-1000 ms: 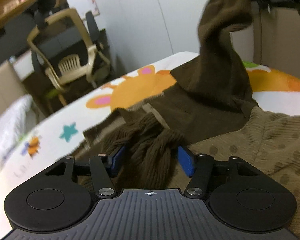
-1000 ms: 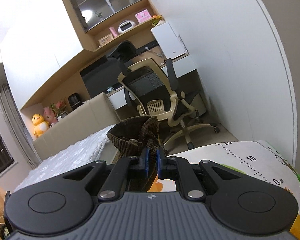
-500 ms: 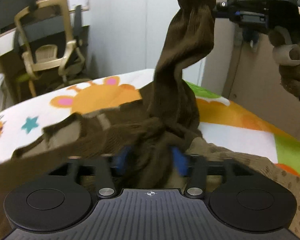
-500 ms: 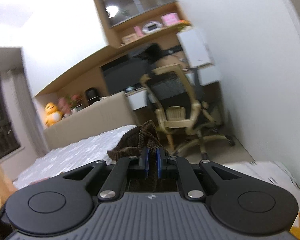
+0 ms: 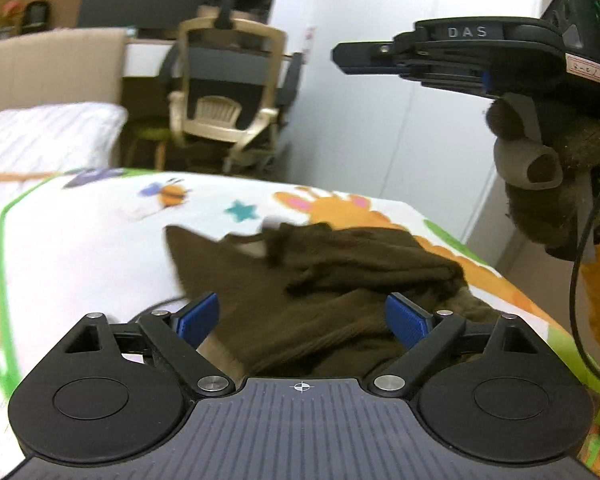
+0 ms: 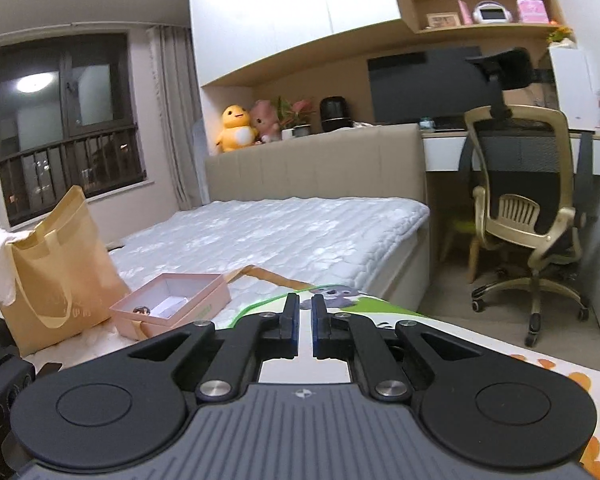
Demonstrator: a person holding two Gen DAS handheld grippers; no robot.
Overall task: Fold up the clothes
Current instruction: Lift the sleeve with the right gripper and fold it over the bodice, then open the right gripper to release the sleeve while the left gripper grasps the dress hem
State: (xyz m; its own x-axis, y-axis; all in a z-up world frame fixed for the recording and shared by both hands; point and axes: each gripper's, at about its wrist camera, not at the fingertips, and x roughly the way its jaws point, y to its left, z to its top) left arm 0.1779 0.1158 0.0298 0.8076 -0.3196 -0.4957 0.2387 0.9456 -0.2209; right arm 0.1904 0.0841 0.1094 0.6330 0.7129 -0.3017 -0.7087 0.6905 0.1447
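The dark brown garment [image 5: 324,280] lies in a crumpled heap on the cartoon-print mat [image 5: 100,240], directly ahead of the left gripper [image 5: 302,318] and reaching in between its fingers. These blue-padded fingers [image 5: 198,314] stand wide apart, one on each side of the cloth, and they clamp nothing. The fabric near them is blurred, so we cannot tell how many layers there are or whether any clean fold exists.

Above and to the right of the left fingers, the right gripper [image 5: 340,54] hangs in the air, well clear of the garment. In its own view the right gripper [image 6: 306,320] has its fingers almost together, with only a narrow slit between them, and nothing is held there.

We judge that the folding is at an early or middle stage: the garment is bunched, not flat, and no neat rectangle is visible. What is left, as far as we see, is to spread the cloth, take the edges again, and make the folds.

Beyond the right fingers we see the bed [image 6: 284,236], a pink open box [image 6: 172,308], a yellow tote bag [image 6: 56,264] and an office chair [image 6: 528,216].
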